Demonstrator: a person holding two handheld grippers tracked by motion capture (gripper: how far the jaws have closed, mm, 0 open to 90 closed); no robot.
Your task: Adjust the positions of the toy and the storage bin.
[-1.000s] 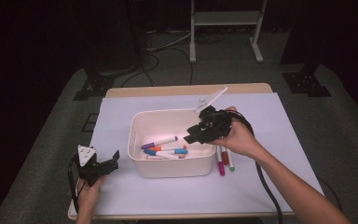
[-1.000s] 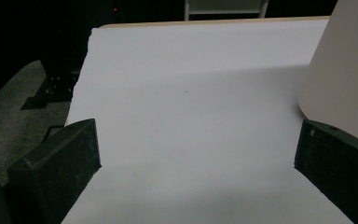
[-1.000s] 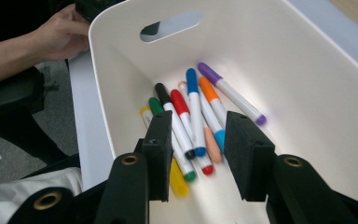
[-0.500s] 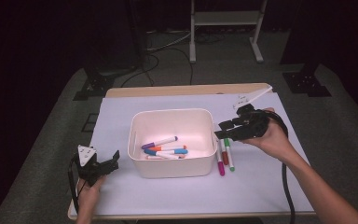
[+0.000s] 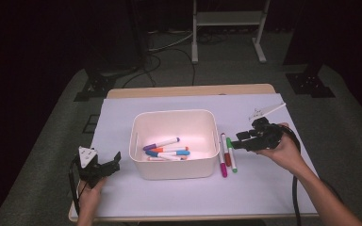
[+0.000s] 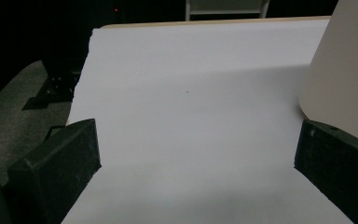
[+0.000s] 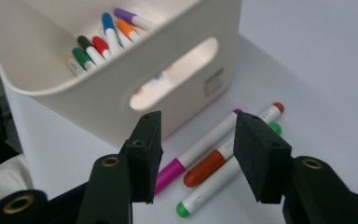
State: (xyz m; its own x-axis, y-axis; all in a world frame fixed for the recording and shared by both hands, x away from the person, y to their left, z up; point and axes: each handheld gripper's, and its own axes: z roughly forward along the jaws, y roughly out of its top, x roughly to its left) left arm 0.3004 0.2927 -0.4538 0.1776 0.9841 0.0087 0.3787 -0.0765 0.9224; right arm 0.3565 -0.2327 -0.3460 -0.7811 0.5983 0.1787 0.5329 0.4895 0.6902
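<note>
A white bin (image 5: 174,123) stands mid-table and holds several markers, among them a purple one (image 5: 162,142) and a blue one (image 5: 169,153). Three markers lie on the table just right of it: magenta (image 5: 222,160), red-brown (image 5: 226,150) and green (image 5: 231,160). My right gripper (image 5: 238,141) hovers just right of them, pointing toward the bin. Its jaws have just been opening and hold nothing. In the right gripper view the magenta marker (image 7: 200,149) and red-brown marker (image 7: 214,165) lie on the table beyond my right gripper (image 7: 200,158). My left gripper (image 5: 111,165) rests open at the front left, beside the bin (image 6: 345,70).
A white sheet (image 5: 264,188) covers the wooden table (image 5: 188,90). On the dark floor behind stand a white metal frame (image 5: 226,28) and some cables. A black cable (image 5: 296,188) trails from the right gripper along the forearm.
The right gripper has moved from over the bin's right side out to the right and lower, beside the three loose markers, with its jaws wider. The left gripper has kept still.
</note>
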